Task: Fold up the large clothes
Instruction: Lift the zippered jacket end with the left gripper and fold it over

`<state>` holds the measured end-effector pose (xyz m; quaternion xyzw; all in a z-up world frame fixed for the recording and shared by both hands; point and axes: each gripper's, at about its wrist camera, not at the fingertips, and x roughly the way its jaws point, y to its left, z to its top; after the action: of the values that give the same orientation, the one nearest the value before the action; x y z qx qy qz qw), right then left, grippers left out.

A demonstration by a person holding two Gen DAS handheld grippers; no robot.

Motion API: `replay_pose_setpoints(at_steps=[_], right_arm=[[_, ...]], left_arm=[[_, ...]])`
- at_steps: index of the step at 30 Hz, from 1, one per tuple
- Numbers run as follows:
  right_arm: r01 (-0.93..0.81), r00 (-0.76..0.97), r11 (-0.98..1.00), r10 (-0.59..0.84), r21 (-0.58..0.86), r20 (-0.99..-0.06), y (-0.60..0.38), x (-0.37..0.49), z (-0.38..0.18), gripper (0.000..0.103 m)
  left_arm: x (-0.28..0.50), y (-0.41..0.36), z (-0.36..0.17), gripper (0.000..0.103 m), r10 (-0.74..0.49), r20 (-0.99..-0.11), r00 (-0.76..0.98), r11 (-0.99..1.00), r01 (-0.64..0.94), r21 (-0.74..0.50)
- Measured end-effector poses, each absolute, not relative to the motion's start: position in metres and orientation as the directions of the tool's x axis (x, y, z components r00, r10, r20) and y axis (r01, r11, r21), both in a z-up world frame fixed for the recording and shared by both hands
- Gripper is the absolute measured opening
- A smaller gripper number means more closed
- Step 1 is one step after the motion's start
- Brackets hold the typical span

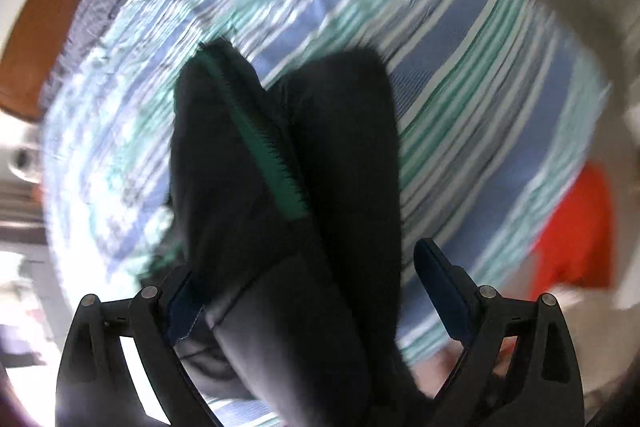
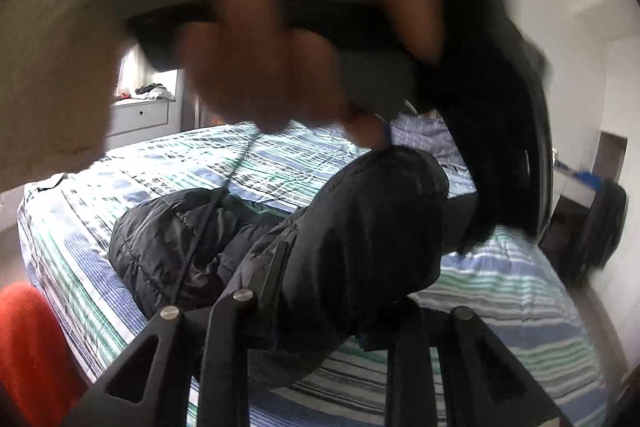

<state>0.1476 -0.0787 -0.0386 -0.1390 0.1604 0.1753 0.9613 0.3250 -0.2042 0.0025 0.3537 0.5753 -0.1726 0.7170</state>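
Right gripper (image 2: 320,315) clamps one black quilted puffer jacket (image 2: 352,227); left gripper (image 1: 304,291) gapes around it, fingertips hidden, bed (image 2: 520,307) blurred.

blue, green and white striped bedspread (image 2: 120,179) covers bed. dark blue checked fabric (image 1: 116,7) lies at far end of bed, before brown wooden headboard (image 1: 36,39). bright orange-red cloth (image 1: 576,235) at bed's edge. white drawer unit (image 2: 140,115) by wall, small heap of clothes (image 2: 150,91) on top. dark bag (image 2: 600,227) beside bed.
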Motion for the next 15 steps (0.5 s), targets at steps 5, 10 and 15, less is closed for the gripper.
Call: replay_pose_setpoints(at_steps=[5, 10, 15], right_arm=[[-0.395, 0.881, 0.892, 0.3, -0.219, -0.365, -0.084, 0.135, -0.038, 0.027], [-0.508, 0.816, 0.856, 0.442, -0.096, -0.373, -0.109, 0.125, -0.031, 0.062], [-0.542, 0.749, 0.831, 0.545, 0.124, -0.378, -0.138, 0.124, -0.029, 0.066]], left_arm=[[0.323, -0.198, -0.021, 0.042, 0.238, -0.921, 0.308, 0.67, 0.634, 0.385], [0.337, -0.141, 0.008, 0.035, 0.05, -0.951, 0.305, 0.808, 0.548, 0.218], [0.333, -0.047, 0.024, 0.035, -0.094, -0.936, 0.339, 0.899, 0.432, 0.066]])
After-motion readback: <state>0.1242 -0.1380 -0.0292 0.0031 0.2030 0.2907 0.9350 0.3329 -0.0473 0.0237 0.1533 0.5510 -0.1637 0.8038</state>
